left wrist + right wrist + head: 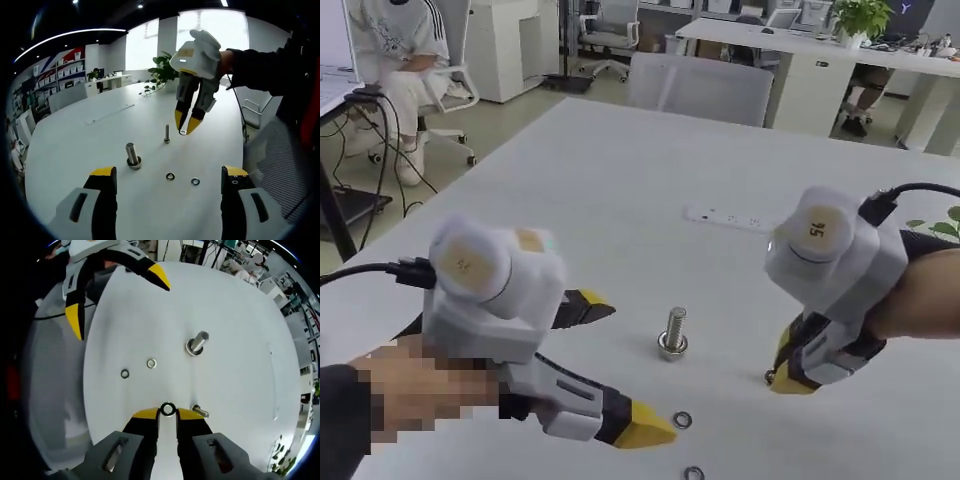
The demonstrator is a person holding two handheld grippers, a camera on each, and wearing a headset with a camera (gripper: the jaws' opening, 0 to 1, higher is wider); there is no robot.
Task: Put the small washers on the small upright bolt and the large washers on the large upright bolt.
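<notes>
Barely started, with a washer (162,408) pinched in right gripper (168,414) beside small bolt (200,411), left gripper (625,365) spread empty, and two washers (151,363) left loose near large bolt (197,342)

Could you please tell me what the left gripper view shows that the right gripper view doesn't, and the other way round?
Left gripper view: the right claw from outside, and a potted plant behind it. Right gripper view: the left claw from outside, wide open. Both: the small bolt, the large bolt, two loose washers, the pinched washer in the right claw, and the white table.
</notes>
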